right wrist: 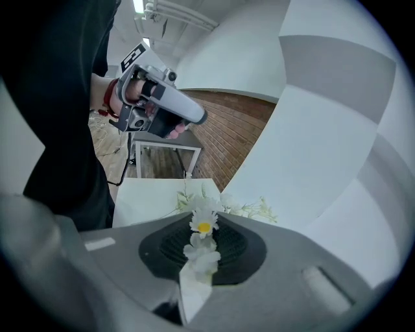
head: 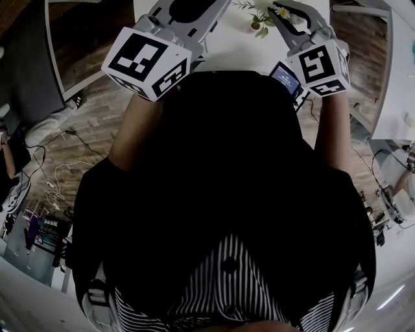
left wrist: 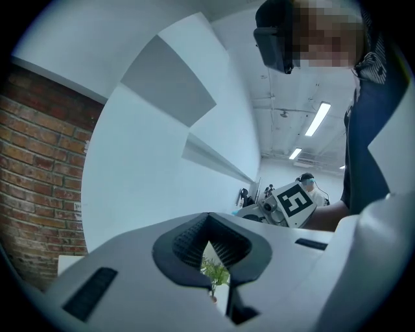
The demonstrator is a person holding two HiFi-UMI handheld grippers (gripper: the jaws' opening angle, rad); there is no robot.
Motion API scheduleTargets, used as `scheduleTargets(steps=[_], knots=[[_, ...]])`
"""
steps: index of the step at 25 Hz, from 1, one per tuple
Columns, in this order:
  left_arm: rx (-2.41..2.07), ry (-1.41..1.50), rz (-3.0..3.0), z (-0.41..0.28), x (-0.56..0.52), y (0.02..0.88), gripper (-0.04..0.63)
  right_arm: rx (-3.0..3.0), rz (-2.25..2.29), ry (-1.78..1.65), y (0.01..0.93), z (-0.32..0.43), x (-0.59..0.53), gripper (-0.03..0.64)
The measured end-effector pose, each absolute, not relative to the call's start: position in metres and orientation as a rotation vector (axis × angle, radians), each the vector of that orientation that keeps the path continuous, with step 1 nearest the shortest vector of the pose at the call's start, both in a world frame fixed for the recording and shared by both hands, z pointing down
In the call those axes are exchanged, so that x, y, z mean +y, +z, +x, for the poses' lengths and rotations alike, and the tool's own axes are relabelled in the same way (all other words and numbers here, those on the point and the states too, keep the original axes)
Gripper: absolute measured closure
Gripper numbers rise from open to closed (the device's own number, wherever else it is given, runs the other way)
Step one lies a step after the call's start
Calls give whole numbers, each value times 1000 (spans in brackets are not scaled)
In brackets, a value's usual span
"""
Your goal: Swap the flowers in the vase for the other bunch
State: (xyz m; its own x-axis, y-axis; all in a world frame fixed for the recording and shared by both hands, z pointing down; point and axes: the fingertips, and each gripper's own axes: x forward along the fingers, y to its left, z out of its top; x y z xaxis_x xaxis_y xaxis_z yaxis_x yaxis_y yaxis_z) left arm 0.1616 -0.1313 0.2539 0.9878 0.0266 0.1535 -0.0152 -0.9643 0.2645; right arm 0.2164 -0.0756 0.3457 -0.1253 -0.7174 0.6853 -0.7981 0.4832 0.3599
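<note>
My right gripper [head: 277,14] is shut on a bunch of white flowers [right wrist: 203,241]. A yellow-centred daisy [right wrist: 203,225] stands up between its pads, and green and white sprigs [right wrist: 254,210] spread beyond the jaws. In the head view the same bunch [head: 262,21] hangs over the white table [head: 230,39] at the top edge. My left gripper [right wrist: 200,118] is held level to the left, its marker cube [head: 146,61] near my chest. Its jaws leave only a thin slit with nothing gripped; small green leaves [left wrist: 214,271] show through it. No vase is in view.
A device with a blue screen [head: 285,76] sits at the table's near edge. A metal-legged side table [right wrist: 165,148] stands by a brick wall [right wrist: 227,130]. Cables [head: 61,172] lie on the wooden floor to the left. Other people [left wrist: 308,183] are far behind.
</note>
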Motion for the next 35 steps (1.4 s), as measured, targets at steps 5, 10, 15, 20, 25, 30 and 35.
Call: scheduleTargets(steps=[5,10,15,20,25,30,35], knots=[[46,203,2864,170,-121,257,595,-1856,1307,84,331,222,-65,571],[71,179,2865,171,-119,249,595,-1864,1355,40,298,219,-63,571],[70,163,2859,159,-126,247,595,-1899,1366,6,270,203,-68,571],[57,157,2856,156,-129,243,595,-1918,1342,8,257,197,-67,571],[-13,138,2851,125,-141,237,595,-1992,1234,-9,258,158,-82,572],[-149,122,2838,84,-156,238,595,-2107,1071,-36,268,108,-100,572],[-319,118,2817,53,-163,237,595,-2206,906,-60,280,77,-114,572]])
